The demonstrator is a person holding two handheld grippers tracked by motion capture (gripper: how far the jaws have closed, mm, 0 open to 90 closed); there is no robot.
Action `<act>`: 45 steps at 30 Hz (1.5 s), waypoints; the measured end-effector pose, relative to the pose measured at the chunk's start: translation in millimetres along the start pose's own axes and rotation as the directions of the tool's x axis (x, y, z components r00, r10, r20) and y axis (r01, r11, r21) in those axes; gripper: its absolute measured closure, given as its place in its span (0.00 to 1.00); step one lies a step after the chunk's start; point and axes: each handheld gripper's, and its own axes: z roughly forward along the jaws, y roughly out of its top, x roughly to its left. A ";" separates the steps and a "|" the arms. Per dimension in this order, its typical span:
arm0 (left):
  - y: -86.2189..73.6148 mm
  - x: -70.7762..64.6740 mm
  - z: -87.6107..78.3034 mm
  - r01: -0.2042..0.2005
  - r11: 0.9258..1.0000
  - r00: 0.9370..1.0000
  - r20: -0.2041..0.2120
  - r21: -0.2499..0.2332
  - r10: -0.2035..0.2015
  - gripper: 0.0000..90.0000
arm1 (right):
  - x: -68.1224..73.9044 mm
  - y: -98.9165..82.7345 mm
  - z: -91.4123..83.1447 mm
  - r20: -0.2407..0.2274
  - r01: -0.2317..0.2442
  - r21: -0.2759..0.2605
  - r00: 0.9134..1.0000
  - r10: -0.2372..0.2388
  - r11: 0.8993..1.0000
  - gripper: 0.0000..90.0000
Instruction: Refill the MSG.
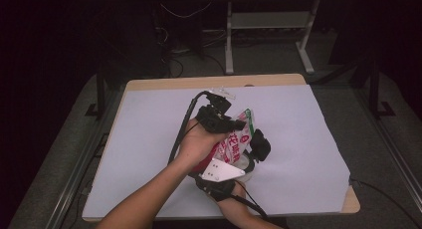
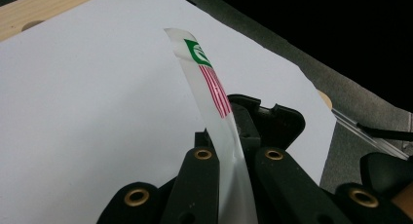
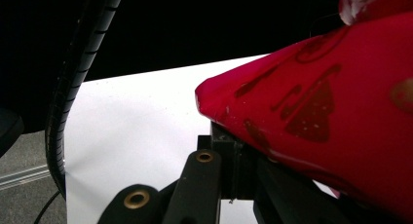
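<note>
Your left gripper (image 1: pixel 234 123) has its fingers (image 2: pixel 202 185) clamped on the top edge of the snack bag (image 1: pixel 234 142), held above the desk (image 1: pixel 149 139) toward its near edge, while your right gripper (image 1: pixel 234 170) pinches the bag's red bottom.

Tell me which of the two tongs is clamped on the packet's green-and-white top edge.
The left tongs: they pinch the snack packet's thin top strip with the green logo. The right tongs grip its red lower part instead, nearer the person.
</note>
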 end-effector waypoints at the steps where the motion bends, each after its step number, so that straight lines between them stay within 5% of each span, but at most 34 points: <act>1: 0.0 -0.1 -0.1 0.001 1.000 1.000 0.001 -0.001 -0.001 1.00 | -0.1 0.1 -0.1 0.001 0.000 0.000 1.000 0.000 1.000 1.00; 30: -4.4 3.7 -16.0 0.006 1.000 0.997 0.077 -0.024 -0.004 1.00 | -4.0 -5.0 2.0 -0.014 0.016 0.039 1.000 -0.016 0.999 1.00; 45: -13.5 11.7 -34.2 0.002 0.999 0.984 0.179 -0.054 0.008 1.00 | -5.1 -8.9 3.3 0.012 0.000 0.068 1.000 -0.001 0.998 1.00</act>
